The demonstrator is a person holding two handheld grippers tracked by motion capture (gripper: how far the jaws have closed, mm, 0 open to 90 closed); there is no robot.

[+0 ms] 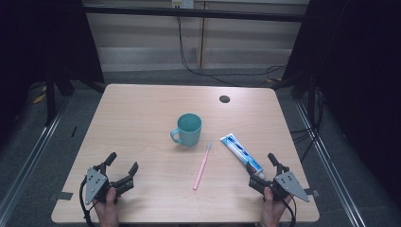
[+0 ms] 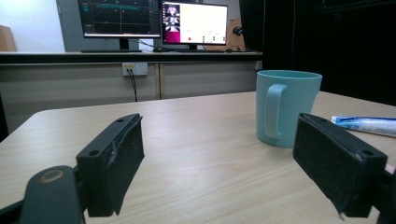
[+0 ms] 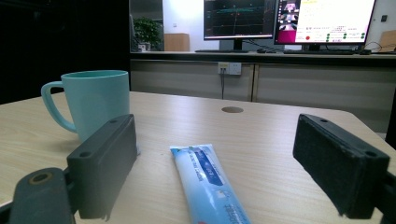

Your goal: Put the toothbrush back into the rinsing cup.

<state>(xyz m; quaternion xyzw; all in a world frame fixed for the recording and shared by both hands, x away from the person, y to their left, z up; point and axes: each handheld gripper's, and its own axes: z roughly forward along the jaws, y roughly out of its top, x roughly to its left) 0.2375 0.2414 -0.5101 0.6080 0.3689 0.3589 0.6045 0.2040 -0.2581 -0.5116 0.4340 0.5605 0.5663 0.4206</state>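
Observation:
A teal mug [image 1: 189, 128] stands upright mid-table, handle toward the near left. A pink toothbrush [image 1: 202, 166] lies in front of it, and a blue-and-white toothpaste tube [image 1: 241, 152] lies to its right. My left gripper [image 1: 122, 163] rests open near the front left edge, with nothing between its pads. In the left gripper view the open gripper [image 2: 226, 158] frames bare table, the mug [image 2: 285, 107] ahead at the right. My right gripper [image 1: 261, 165] is open at the tube's near end. In the right gripper view the tube [image 3: 208, 182] lies between the spread pads [image 3: 343, 163], the mug [image 3: 95, 102] at far left.
The wooden table [image 1: 142, 109] has a round cable hole [image 1: 224, 99] at the back right. Black frame posts and dark curtains stand on both sides. Cables hang from the wall behind. Monitors [image 2: 194, 22] sit on a counter beyond the table.

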